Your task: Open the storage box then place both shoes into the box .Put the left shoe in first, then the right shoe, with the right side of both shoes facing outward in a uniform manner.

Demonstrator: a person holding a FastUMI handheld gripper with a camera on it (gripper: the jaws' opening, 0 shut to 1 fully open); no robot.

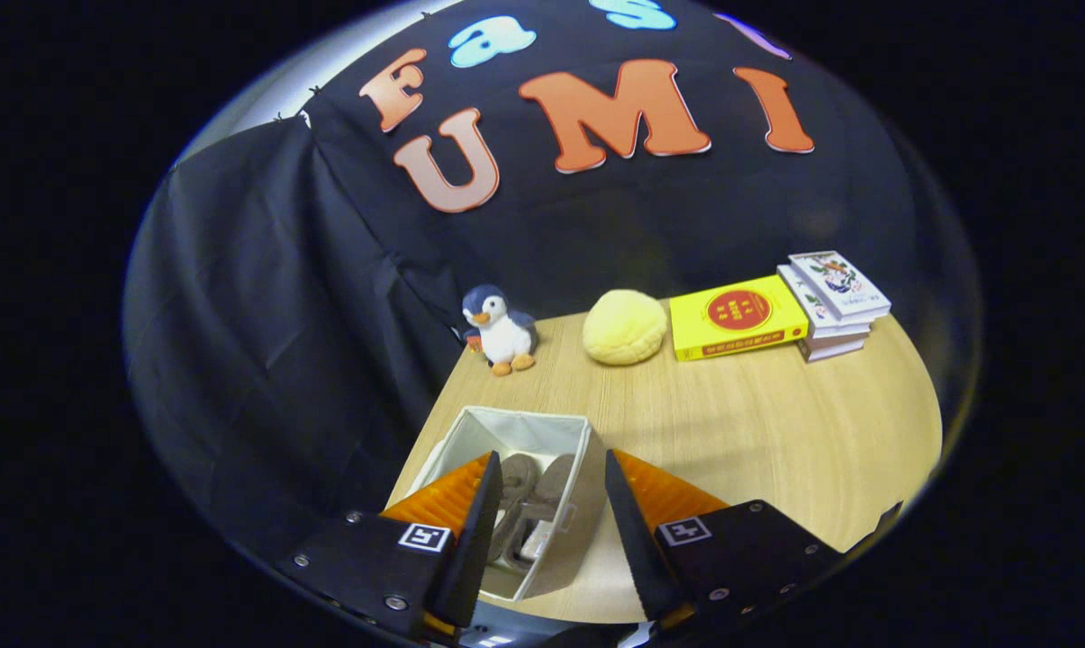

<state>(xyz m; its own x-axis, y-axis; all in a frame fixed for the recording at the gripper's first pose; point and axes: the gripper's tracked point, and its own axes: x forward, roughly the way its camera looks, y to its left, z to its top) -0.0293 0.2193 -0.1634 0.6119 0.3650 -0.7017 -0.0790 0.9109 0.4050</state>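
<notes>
Hand-held gripper: fingers spread apart, nothing clamped between them, raised above the table and looking down on it.

Storage box: pale fabric, open at the top, standing on the near left part of the table, close to its left edge. It lies directly below and between the fingers; the left finger overlaps its left wall, the right finger stands just beside its right wall.

Shoes: two grey-brown shoes lie inside the box, side by side, lengthwise along it. Which is left and which is right cannot be told, nor which side faces outward.

Table surface: light wood grain, bare across the middle and right.

Far edge of the table, against the black cloth wall, left to right:
- a plush penguin, upright, at the far left corner;
- a round yellow cushion-like object, near the penguin, apart from it;
- a yellow book, lying flat, just beside the yellow object;
- a short stack of pale books, touching the yellow book's right end.
</notes>
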